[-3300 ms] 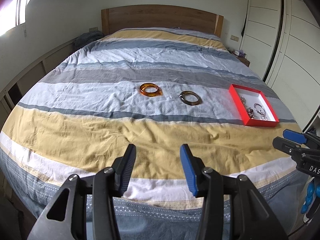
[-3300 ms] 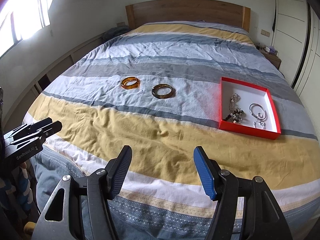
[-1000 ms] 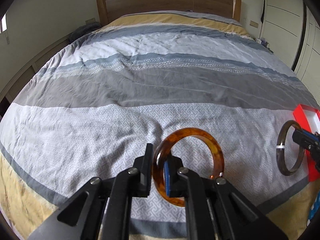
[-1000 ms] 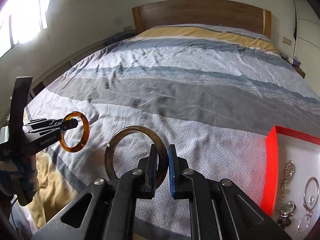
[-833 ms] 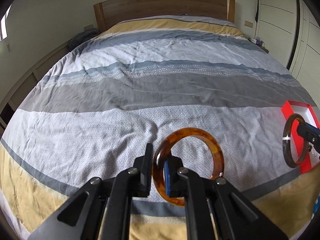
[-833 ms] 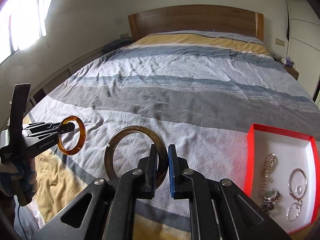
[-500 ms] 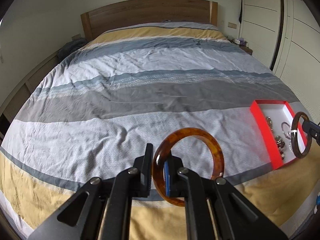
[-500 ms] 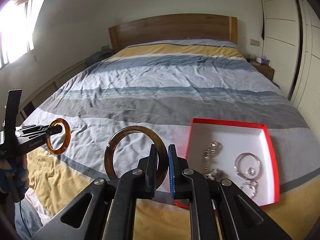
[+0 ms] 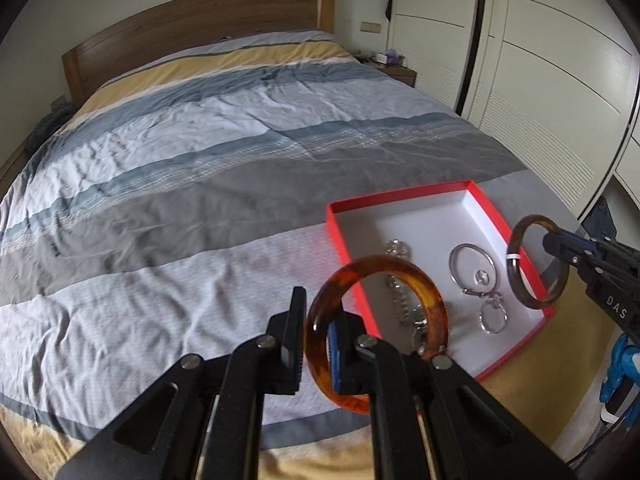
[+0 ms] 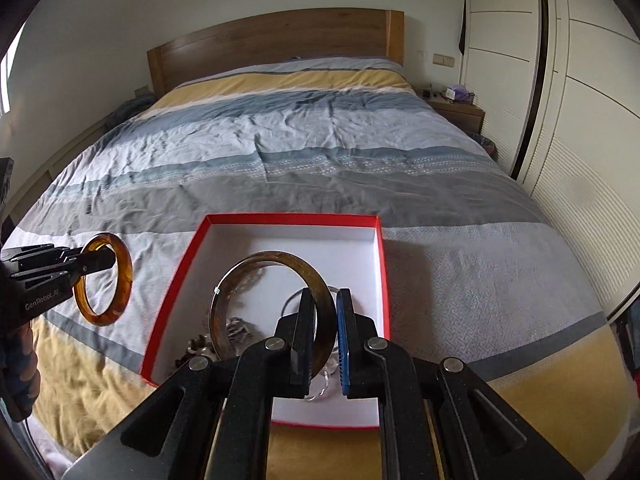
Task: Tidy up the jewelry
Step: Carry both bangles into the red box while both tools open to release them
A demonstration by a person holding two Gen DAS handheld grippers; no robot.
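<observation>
My left gripper [image 9: 314,344] is shut on an amber bangle [image 9: 420,284], held upright in the air just left of the red jewelry box [image 9: 404,194]. My right gripper [image 10: 326,340] is shut on a dark olive-brown bangle [image 10: 224,292], held upright over the box [image 10: 288,218]. The box has a white inside and holds silver rings [image 9: 472,264] and a chain [image 9: 400,280]. The left gripper and amber bangle [image 10: 120,276] show at the left of the right wrist view. The right gripper and brown bangle [image 9: 516,268] show at the right of the left wrist view.
The box lies on a striped duvet [image 9: 200,184] on a bed with a wooden headboard [image 10: 272,48]. White wardrobe doors [image 10: 580,100] run along the right side. A nightstand [image 10: 456,110] stands beside the headboard.
Both grippers, each holding its bangle, have moved right toward the red box. The right gripper's bangle is now over the box; the left one's is at its left edge.
</observation>
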